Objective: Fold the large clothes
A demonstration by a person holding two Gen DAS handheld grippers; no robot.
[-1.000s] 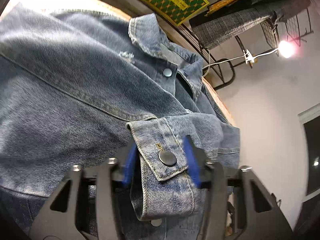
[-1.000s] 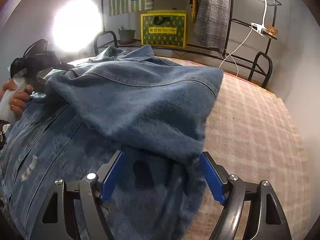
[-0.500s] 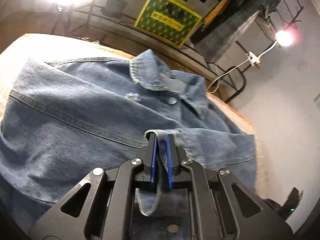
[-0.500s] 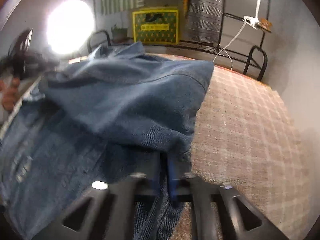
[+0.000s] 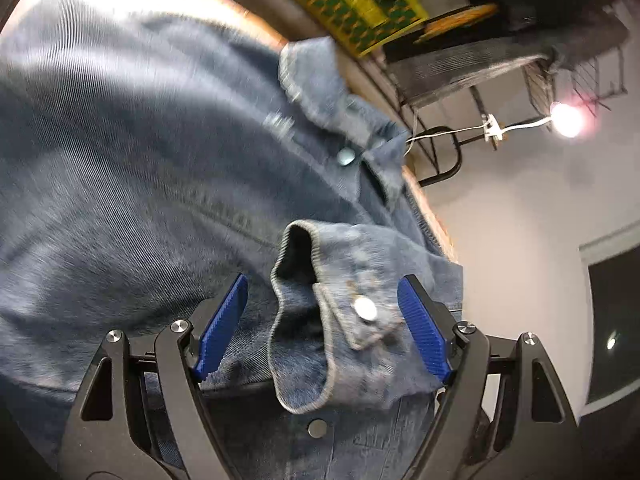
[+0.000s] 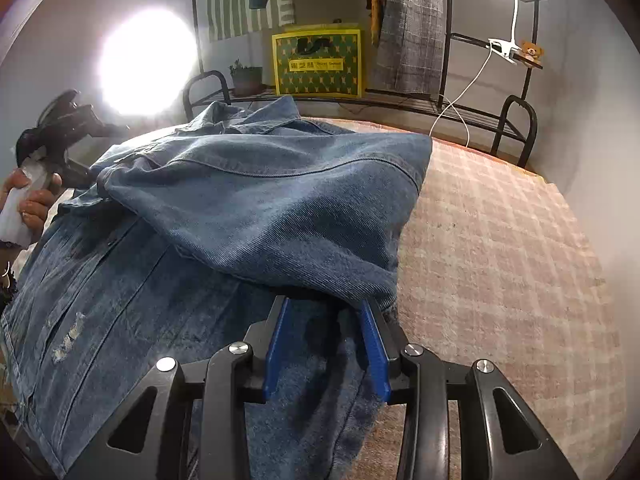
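A blue denim jacket (image 6: 168, 280) lies on a checked pink-beige cloth (image 6: 500, 240), one sleeve (image 6: 280, 196) folded across its front. In the left wrist view the jacket (image 5: 140, 152) fills the frame, collar (image 5: 316, 76) far. My left gripper (image 5: 324, 300) is open; the buttoned sleeve cuff (image 5: 340, 312) lies loose between its blue pads. My right gripper (image 6: 324, 320) is partly open at the folded sleeve's near edge, denim between its pads. The left gripper also shows in the right wrist view (image 6: 64, 136), hand-held at far left.
A black metal rack (image 6: 480, 104) stands behind the table with a yellow-green box (image 6: 320, 64), a small plant (image 6: 246, 76) and hanging clothes (image 6: 412, 20). Bright lamps (image 6: 144, 64) glare. The checked cloth is bare to the right of the jacket.
Half a second ago both grippers were shut on denim. Now the left has opened wide and let the cuff go; the right has opened partway. The left view has swung closer to the jacket.
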